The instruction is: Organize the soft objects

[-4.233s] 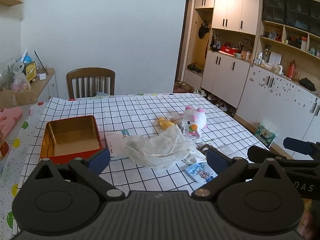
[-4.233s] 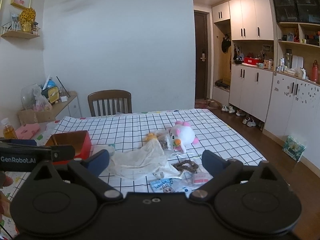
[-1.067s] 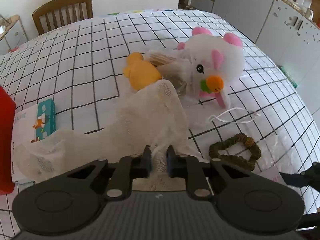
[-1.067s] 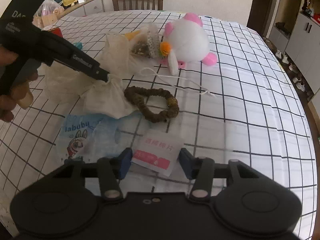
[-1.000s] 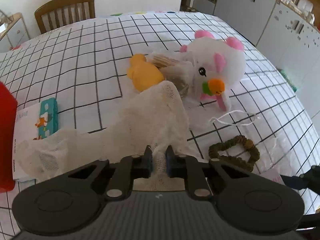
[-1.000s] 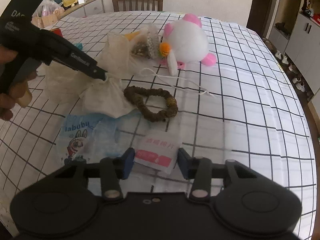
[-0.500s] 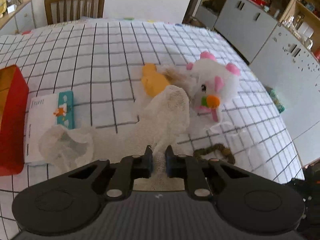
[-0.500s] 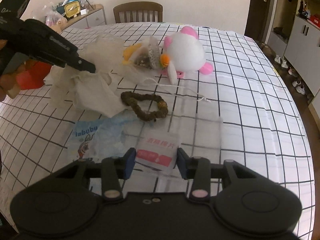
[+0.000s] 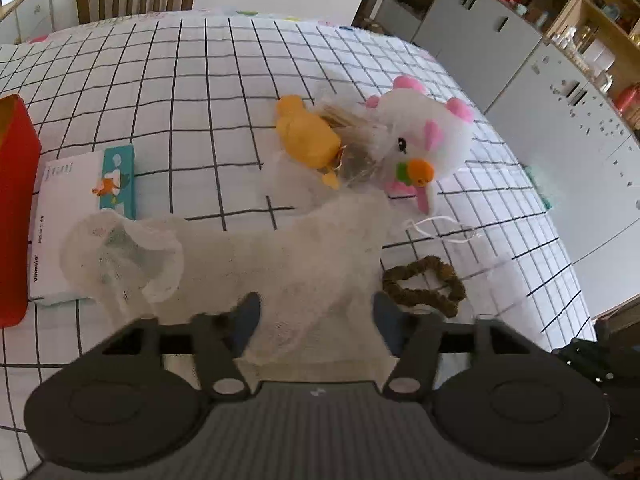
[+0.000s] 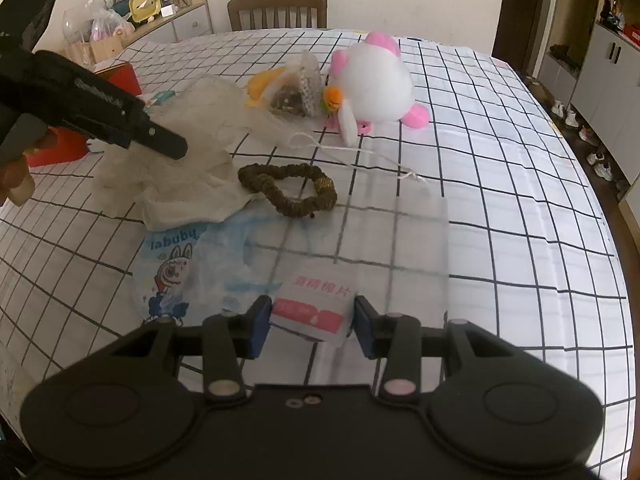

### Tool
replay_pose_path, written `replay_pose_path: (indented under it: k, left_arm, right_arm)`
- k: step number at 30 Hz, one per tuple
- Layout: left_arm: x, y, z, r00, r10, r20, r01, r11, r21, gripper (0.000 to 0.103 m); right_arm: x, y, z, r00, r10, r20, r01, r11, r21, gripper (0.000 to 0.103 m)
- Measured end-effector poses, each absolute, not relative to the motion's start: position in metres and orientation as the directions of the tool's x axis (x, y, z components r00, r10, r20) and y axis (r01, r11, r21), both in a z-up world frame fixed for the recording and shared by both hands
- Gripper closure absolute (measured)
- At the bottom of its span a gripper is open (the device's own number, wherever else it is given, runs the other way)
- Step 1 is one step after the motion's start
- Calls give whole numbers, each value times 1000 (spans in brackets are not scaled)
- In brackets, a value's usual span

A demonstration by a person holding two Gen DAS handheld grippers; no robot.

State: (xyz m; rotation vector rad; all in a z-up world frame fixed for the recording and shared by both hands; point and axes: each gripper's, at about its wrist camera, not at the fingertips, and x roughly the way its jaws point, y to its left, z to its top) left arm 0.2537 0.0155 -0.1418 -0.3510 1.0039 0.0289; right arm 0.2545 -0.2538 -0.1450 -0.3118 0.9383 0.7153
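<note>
A white mesh bag (image 9: 256,256) lies crumpled on the checked tablecloth (image 9: 192,80); it also shows in the right wrist view (image 10: 188,168). My left gripper (image 9: 316,320) is open, its fingers apart over the bag's near end. A white and pink plush toy (image 9: 432,136) and a yellow plush duck (image 9: 308,136) lie beyond, with a small clear pouch between them. A brown scrunchie (image 10: 288,188) lies by the bag. My right gripper (image 10: 312,320) is open, its fingers either side of a pink and white wipe packet (image 10: 316,304).
A red tin (image 9: 16,208) stands at the left, with a white tissue pack (image 9: 80,208) beside it. A blue printed packet (image 10: 180,268) and a clear plastic sleeve (image 10: 400,240) lie near the right gripper. A wooden chair (image 10: 278,10) stands at the far edge.
My left gripper, shut on the mesh bag until half a second ago, has opened and the bag has dropped flatter on the table. The right gripper has stayed around the wipe packet.
</note>
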Motion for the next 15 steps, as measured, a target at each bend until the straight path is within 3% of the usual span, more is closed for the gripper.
replay_pose_path:
  k: [7, 12, 14, 15]
  left_arm:
    - [278, 6, -148, 512, 29, -859, -193, 978, -83, 40]
    - [290, 14, -166, 458, 34, -888, -236, 968, -85, 41]
    - [292, 16, -166, 460, 36, -887, -248, 965, -89, 50]
    - [292, 16, -166, 461, 42, -886, -253, 964, -86, 64]
  right_arm:
    - [253, -254, -145, 382, 419, -823, -681, 730, 56, 60]
    - [253, -252, -146, 382, 414, -826, -683, 729, 49, 60]
    - [253, -253, -147, 383, 413, -826, -683, 729, 47, 60]
    - [254, -253, -147, 383, 413, -826, -682, 729, 48, 60]
